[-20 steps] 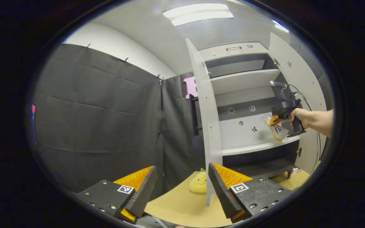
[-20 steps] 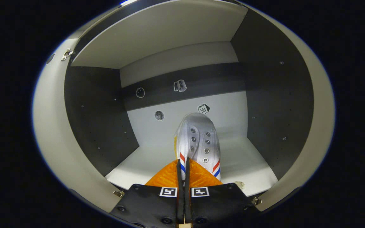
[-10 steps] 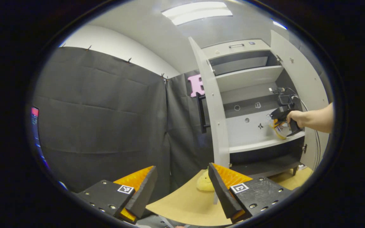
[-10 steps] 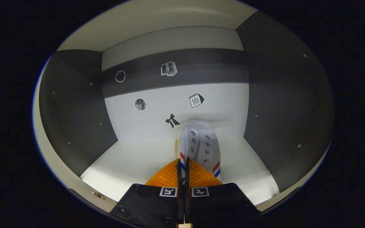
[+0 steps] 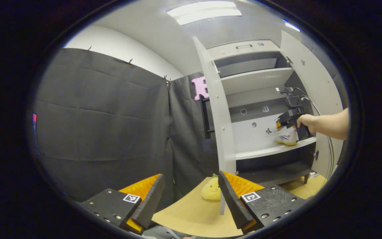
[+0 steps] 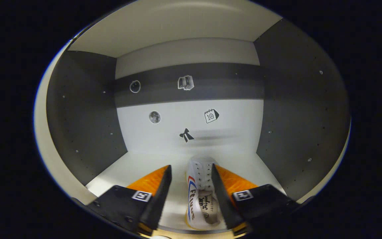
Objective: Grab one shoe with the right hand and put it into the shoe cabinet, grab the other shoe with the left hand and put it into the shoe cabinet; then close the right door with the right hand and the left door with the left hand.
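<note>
In the right gripper view we find the right claw (image 6: 189,196) spread wide, its fingers apart on either side of a white shoe (image 6: 200,192) and not pressing on it. The shoe lies on the pale shelf (image 6: 144,166) inside the shoe cabinet (image 6: 85,109), toe toward the back wall, and it sits closer to the right-hand finger than to the left. We cannot tell whether that finger touches it. The back panel (image 6: 230,116) carries several small stickers above the shoe. Dark side walls close the compartment on both sides, near the claw's flanks.

In the left gripper view we see the left claw (image 5: 189,196) open wide and holding nothing, low over the tan bench (image 5: 191,215). The left door (image 5: 216,109) stands open edge-on directly ahead of it, between the claw and the cabinet interior. A yellow plush toy (image 5: 211,191) rests on the bench at the foot of that door, just beside the claw's right finger in this view. The right door (image 5: 313,79) is open as well. Farther off, a hand (image 5: 307,122) holds the other gripper at the middle shelf, with the shoe (image 5: 287,137) beneath it on the shelf board. A cable (image 5: 325,132) hangs from that gripper in front of the right door.
</note>
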Motion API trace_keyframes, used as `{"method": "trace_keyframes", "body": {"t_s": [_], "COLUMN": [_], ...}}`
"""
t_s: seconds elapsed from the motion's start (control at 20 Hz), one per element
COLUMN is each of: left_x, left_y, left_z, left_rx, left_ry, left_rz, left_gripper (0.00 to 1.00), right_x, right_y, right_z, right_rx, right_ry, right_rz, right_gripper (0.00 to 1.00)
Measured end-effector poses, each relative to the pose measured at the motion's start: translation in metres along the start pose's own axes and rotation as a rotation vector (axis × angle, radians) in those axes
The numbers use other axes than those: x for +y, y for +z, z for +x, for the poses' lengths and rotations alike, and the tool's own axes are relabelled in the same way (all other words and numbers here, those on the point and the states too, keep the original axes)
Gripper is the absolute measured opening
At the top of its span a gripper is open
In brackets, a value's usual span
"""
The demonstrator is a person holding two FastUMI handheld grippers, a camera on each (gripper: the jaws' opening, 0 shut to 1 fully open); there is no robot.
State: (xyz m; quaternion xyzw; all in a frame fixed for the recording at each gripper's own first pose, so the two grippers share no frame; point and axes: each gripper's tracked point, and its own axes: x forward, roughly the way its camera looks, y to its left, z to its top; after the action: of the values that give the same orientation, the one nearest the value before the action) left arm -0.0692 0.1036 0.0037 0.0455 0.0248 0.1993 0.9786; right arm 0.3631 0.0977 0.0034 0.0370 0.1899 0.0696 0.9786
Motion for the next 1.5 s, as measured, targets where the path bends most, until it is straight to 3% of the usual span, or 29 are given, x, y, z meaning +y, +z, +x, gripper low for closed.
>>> {"method": "trace_keyframes", "body": {"t_s": [0.05, 0.1, 0.35, 0.4, 0.9, 1.05, 1.25, 1.5], "left_x": [-0.004, -0.010, -0.048, -0.056, -0.133, -0.149, -0.172, -0.194], "left_y": [-0.001, 0.000, -0.003, -0.003, -0.015, -0.030, -0.056, -0.113], "left_z": [0.002, 0.005, 0.022, 0.022, 0.040, 0.048, 0.057, 0.061], "left_rx": [-0.001, -0.001, 0.015, 0.015, 0.065, 0.100, 0.157, 0.287], "left_ry": [-0.017, -0.036, -0.158, -0.181, -0.415, -0.457, -0.517, -0.572], "left_rz": [-0.002, -0.004, -0.026, -0.027, -0.053, -0.077, -0.103, -0.094], "left_gripper": [0.94, 0.94, 0.94, 0.94, 0.94, 0.94, 0.94, 0.94], "right_x": [0.002, 0.003, -0.003, -0.005, -0.033, -0.040, -0.050, -0.054], "right_y": [0.003, 0.006, 0.009, 0.007, -0.022, -0.037, -0.061, -0.086], "right_z": [-0.010, -0.020, -0.082, -0.094, -0.196, -0.220, -0.253, -0.296], "right_rx": [-0.019, -0.040, -0.139, -0.158, -0.247, -0.244, -0.232, -0.252], "right_ry": [0.014, 0.019, 0.023, 0.020, -0.039, -0.052, -0.074, -0.094], "right_rz": [-0.002, 0.002, -0.012, -0.023, -0.108, -0.102, -0.096, -0.105], "right_gripper": [0.92, 1.00, 1.00, 0.96, 1.00, 0.96, 1.00, 0.96]}}
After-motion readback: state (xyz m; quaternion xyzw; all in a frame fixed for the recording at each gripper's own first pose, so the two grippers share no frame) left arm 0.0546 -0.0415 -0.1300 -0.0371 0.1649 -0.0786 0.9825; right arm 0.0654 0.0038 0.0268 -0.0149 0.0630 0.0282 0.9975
